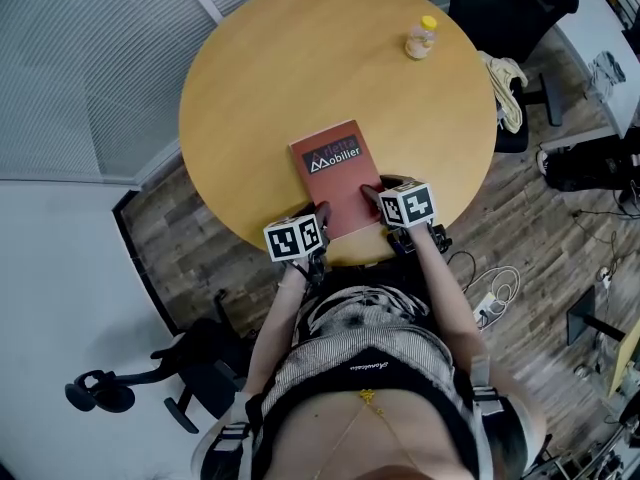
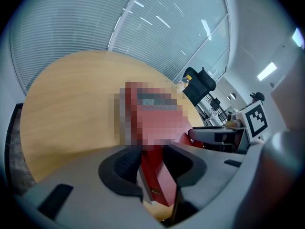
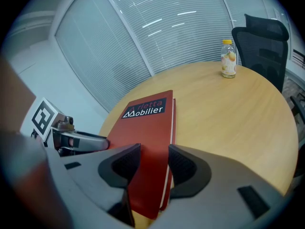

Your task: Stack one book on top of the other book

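Head view: a red book (image 1: 335,173) titled "Mobilier" lies flat on the round wooden counter (image 1: 260,78), its near end at the counter's near edge. The left gripper (image 1: 322,213) sits at the book's near left corner and the right gripper (image 1: 372,190) at its near right corner. A yellow-capped bottle (image 1: 421,38) stands well apart at the far right of the counter. Only one cover is visible from above. Left gripper view: the left gripper (image 2: 152,159) has its jaws set well apart, and the near corner of the red book (image 2: 155,175) lies in the gap between them. The left pad is just beside the book's side face; pressing contact cannot be confirmed. The counter (image 2: 66,118) spreads beyond, and the right gripper (image 2: 195,135) shows at the right, at the book's other corner. Right gripper view: the right gripper (image 3: 155,163) also has its jaws apart, positioned over the red book (image 3: 143,128), whose right edge runs through the gap; neither pad clamps it. A pale strip and a second red edge show along the underside of that edge; whether this is a second book or the back cover cannot be told. The left gripper (image 3: 97,141) is visible at the left, and the bottle (image 3: 228,58) stands on the far side of the counter (image 3: 224,109).
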Motion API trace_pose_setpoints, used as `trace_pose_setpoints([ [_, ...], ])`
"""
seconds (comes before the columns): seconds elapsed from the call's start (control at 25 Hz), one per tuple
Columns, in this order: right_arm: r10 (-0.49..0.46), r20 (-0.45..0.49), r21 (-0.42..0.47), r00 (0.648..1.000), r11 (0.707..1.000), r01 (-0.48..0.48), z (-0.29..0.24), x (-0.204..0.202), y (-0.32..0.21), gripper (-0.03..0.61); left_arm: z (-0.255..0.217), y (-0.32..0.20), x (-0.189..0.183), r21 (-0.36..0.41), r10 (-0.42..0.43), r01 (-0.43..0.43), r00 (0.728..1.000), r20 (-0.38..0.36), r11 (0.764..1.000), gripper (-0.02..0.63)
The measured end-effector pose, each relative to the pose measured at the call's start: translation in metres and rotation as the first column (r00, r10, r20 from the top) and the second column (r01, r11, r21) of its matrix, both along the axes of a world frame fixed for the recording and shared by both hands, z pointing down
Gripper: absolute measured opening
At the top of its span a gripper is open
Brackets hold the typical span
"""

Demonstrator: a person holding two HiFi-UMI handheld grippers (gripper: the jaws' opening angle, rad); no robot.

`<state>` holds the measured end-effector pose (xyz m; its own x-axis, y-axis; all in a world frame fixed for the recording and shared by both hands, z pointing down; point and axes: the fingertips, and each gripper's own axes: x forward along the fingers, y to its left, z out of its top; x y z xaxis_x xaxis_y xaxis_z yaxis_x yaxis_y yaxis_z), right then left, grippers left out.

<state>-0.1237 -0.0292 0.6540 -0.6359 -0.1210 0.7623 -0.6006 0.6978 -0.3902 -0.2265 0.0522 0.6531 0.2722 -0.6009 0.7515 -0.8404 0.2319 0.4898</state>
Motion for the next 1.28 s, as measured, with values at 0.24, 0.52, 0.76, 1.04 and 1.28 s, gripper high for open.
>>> trace_pose_setpoints([
  [0.24, 0.002, 0.005, 0.001, 1.000, 1.000, -0.002, -0.002, 0.000, -0.001, 0.189, -0.002, 0.000, 0.000, -0.001, 0.004, -0.004, 1.000, 0.003, 1.000, 0.144],
  [0.52, 0.010, 0.012, -0.017, 1.000, 1.000, -0.010, 0.001, 0.001, 0.001, 0.189, -0.001, 0.000, 0.000, 0.003, 0.011, -0.011, 1.000, 0.004, 1.000, 0.146],
  [0.76, -0.028, 0.030, -0.011, 0.999, 1.000, 0.028, -0.009, 0.002, 0.001, 0.189, -0.005, 0.000, -0.003, -0.002, 0.016, -0.016, 0.999, 0.032, 1.000, 0.153],
  [1.04, -0.029, 0.078, 0.004, 0.997, 1.000, 0.028, -0.028, 0.012, -0.005, 0.189, -0.020, -0.003, -0.010, 0.033, 0.002, -0.004, 0.999, 0.048, 0.999, 0.153],
  [1.28, -0.084, 0.080, 0.047, 0.993, 0.996, 0.081, -0.044, 0.015, -0.011, 0.189, -0.038, -0.009, -0.008, 0.080, 0.019, -0.024, 0.998, 0.065, 0.997, 0.153],
])
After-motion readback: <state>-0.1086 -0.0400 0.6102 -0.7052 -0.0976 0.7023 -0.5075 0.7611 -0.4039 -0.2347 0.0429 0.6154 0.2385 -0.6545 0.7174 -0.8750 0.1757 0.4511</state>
